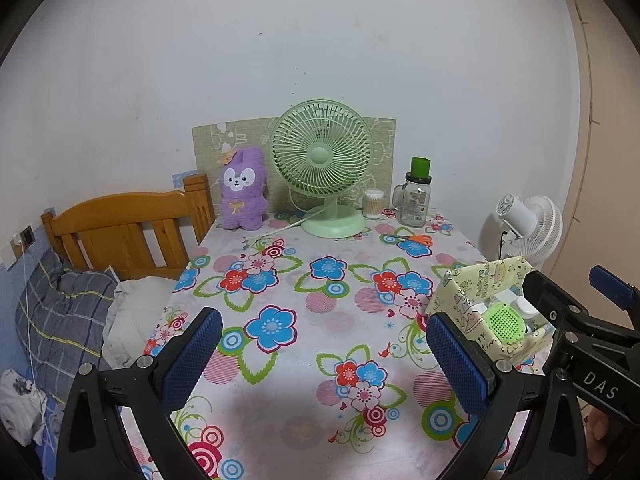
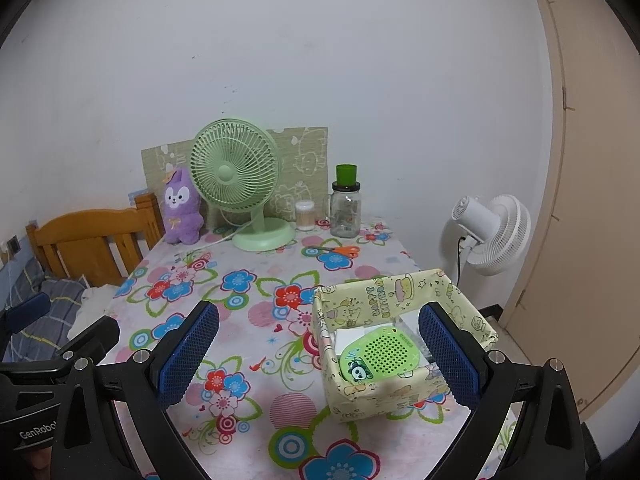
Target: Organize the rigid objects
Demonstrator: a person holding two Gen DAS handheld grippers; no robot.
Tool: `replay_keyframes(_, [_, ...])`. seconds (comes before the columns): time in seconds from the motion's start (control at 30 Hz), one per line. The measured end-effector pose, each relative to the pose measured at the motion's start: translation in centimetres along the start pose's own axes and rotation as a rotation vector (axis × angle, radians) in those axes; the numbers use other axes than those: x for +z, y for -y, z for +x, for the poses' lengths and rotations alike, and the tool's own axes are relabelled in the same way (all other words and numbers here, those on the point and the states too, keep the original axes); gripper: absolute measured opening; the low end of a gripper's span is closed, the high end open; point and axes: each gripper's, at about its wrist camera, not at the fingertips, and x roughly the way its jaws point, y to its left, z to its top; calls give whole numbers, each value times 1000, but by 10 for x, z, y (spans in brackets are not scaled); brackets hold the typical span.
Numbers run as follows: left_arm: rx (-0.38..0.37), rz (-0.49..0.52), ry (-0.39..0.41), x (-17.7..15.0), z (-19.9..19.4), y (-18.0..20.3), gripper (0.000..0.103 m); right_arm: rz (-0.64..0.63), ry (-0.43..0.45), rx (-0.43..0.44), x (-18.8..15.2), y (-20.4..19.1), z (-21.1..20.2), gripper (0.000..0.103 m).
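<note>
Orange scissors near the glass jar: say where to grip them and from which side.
Grip the orange scissors from above across the orange handles, the thickest part, since they lie flat on the tablecloth. The right gripper looks nearer; approach from the front, clear of the glass jar.

My pads [image 2: 188,354] are blue mesh on black arms. The cloth [image 2: 248,280] blooms blue, red and green on white. At one o'clock, a yellow cartoon-print box [image 2: 372,394] holds a green dotted speaker [image 2: 380,354].
</note>
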Motion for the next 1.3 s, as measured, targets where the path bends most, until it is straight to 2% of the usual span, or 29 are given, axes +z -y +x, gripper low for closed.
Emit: replay_keyframes(1.3, [1, 3, 3, -3, -5, -1, 103, 1, 0, -3, 1, -2, -2, 101])
